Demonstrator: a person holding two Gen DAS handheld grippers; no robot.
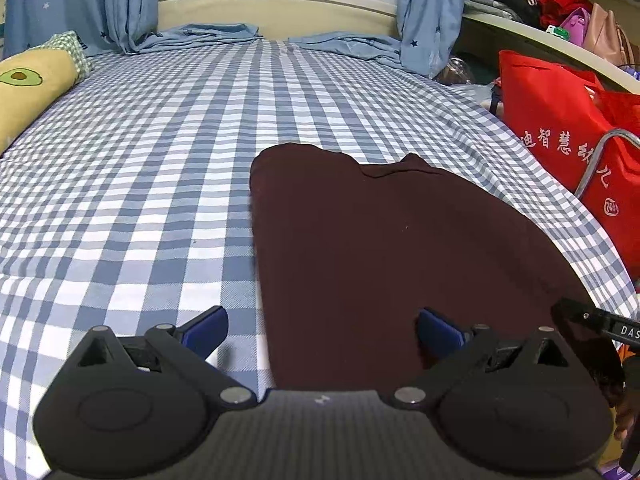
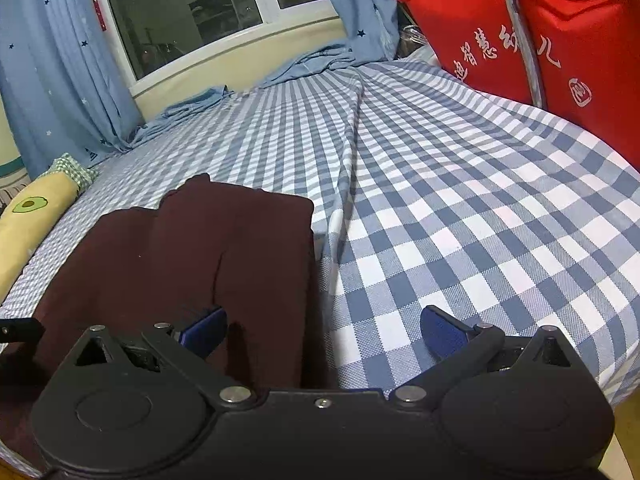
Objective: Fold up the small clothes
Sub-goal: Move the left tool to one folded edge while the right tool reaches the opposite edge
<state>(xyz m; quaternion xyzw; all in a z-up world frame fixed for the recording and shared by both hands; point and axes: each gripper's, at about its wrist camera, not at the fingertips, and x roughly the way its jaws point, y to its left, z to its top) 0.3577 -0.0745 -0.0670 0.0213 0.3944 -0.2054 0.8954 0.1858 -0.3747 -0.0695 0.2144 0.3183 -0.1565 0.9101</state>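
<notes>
A dark maroon garment (image 1: 384,256) lies flat, folded lengthwise, on the blue-and-white checked bedsheet (image 1: 152,160). My left gripper (image 1: 322,330) is open and empty above the garment's near left edge; its right finger is over the cloth, its left over the sheet. In the right wrist view the garment (image 2: 192,256) lies at the left. My right gripper (image 2: 324,330) is open and empty over the garment's near right edge, its left finger over cloth. The right gripper's tip also shows in the left wrist view at the far right.
A yellow avocado pillow (image 1: 32,88) lies at the bed's left. Red bags (image 1: 568,136) with a metal frame stand beside the bed's right edge. Blue curtains (image 1: 120,4) and a window close off the far end. A raised crease (image 2: 344,184) runs along the sheet.
</notes>
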